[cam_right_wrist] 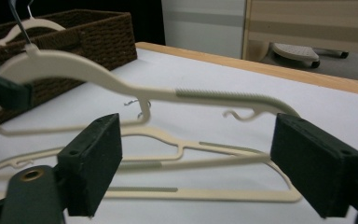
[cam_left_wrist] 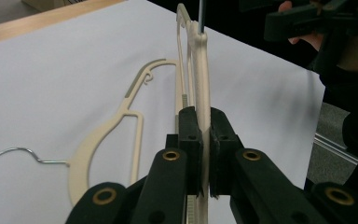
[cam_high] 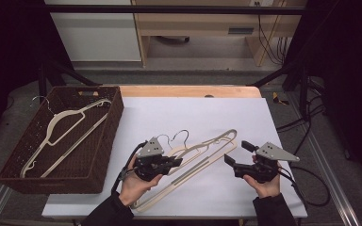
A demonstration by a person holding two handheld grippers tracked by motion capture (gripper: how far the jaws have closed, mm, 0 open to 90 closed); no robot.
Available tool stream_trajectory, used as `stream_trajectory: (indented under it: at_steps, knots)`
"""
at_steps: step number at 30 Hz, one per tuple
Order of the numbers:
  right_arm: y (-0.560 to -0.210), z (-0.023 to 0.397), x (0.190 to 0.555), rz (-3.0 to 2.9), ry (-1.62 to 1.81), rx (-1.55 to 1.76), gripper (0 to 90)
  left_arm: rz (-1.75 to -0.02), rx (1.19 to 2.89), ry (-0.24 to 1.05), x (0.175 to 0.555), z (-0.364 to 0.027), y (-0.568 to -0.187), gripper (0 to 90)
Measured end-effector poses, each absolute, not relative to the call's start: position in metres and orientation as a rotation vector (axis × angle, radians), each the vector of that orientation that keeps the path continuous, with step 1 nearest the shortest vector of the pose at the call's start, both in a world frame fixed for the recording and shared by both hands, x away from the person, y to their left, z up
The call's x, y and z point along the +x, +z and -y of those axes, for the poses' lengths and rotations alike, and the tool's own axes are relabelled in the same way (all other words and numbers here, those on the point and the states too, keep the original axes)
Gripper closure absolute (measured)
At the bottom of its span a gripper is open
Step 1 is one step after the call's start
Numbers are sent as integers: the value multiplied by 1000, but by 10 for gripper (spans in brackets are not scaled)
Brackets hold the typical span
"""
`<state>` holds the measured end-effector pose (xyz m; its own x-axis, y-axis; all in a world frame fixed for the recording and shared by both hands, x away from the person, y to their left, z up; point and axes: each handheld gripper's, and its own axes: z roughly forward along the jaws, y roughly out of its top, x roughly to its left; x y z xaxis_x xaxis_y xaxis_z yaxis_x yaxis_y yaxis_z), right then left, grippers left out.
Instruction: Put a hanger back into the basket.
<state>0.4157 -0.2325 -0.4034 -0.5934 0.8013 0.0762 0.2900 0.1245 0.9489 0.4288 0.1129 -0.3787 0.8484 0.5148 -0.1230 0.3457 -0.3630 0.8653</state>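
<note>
The left gripper (cam_left_wrist: pixel 204 154) clamps the thin cream plastic hanger with a wire hook (cam_left_wrist: pixel 200 70), raised off the white table cover (cam_high: pixel 198 113) above a second cream hanger (cam_right_wrist: pixel 205 154). The right gripper (cam_right_wrist: pixel 196 163) stands wide open with nothing between its jaws. The dark woven basket (cam_high: pixel 14 176) sits well left — carried one-handed, the narrow pinch may let the hanger pivot or snag its neighbour.

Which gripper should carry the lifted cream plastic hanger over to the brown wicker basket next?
Left. The left gripper is already clamped on the lifted cream plastic hanger and sits nearer the brown wicker basket. The right gripper stands open with nothing between its pads, on the far side from the basket.
</note>
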Motion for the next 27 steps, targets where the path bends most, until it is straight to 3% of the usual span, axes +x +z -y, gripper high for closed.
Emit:
stream_trajectory:
  at_steps: [27]
  knots:
    - [-414, 259, 412, -1912, 1414, 1127, 57, -549, 1904, 347, 422, -192, -265, 857]
